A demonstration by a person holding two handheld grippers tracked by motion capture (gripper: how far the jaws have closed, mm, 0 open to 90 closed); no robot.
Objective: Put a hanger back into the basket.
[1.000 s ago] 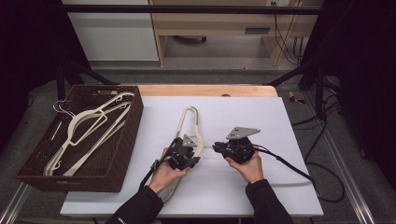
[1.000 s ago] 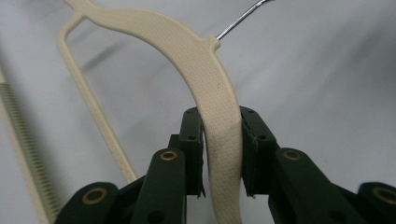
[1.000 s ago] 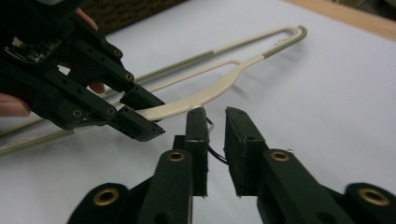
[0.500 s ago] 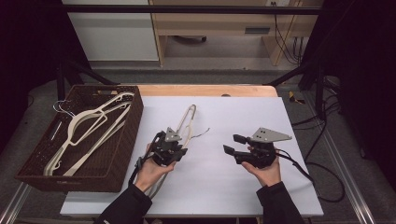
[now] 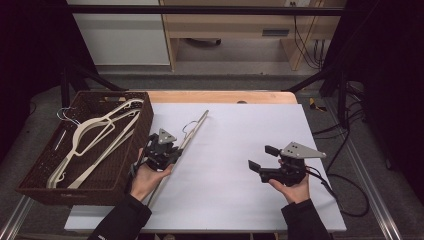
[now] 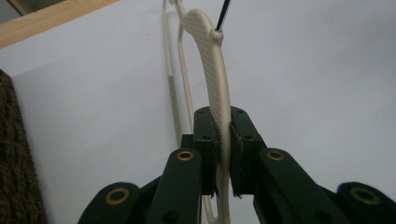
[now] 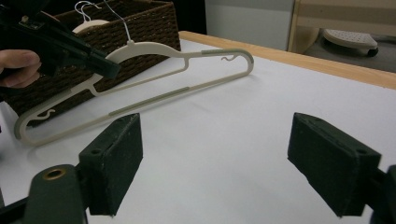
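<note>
Now the left gripper (image 5: 167, 150), left of centre, clamps the cream plastic hanger's (image 7: 140, 88) shoulder; the right gripper (image 5: 261, 159), lower right, has just been opening, empty.

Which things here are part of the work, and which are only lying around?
Part of the work:
- cream plastic hanger, clamped in the left gripper
- right gripper, jaws just opened, nothing between them
- brown wicker basket

Lying around:
- cream hangers in the basket
- cables on the floor
</note>
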